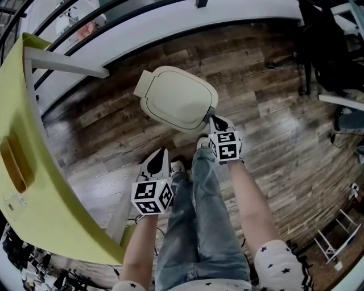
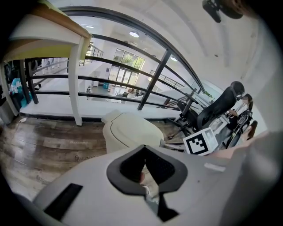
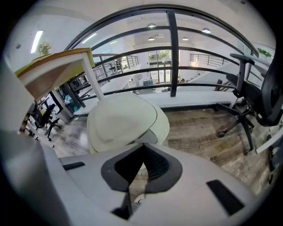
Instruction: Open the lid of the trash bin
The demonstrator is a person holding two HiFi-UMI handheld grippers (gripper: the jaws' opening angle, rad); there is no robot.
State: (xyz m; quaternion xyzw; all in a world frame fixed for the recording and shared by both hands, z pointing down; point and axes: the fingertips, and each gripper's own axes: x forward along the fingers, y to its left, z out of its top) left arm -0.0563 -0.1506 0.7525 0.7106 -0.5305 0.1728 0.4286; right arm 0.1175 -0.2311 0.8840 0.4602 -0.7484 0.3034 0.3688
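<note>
A cream-white trash bin [image 1: 176,96] stands on the wood floor with its rounded lid [image 3: 121,119] down. A small grey latch part [image 1: 211,112] sits at the bin's near right edge. My right gripper [image 1: 216,121] is shut and empty, its tip right at that grey part; whether it touches I cannot tell. My left gripper [image 1: 156,163] is also shut and empty. It hangs lower left, well short of the bin [image 2: 128,132]. In the right gripper view the shut tips [image 3: 143,148] point at the bin's front rim.
A yellow-green table [image 1: 23,170] with a white leg [image 1: 65,63] runs along the left. A white ledge with black railing [image 1: 170,17] lies behind the bin. An office chair [image 1: 324,51] stands far right. My legs in jeans [image 1: 199,227] are between the grippers.
</note>
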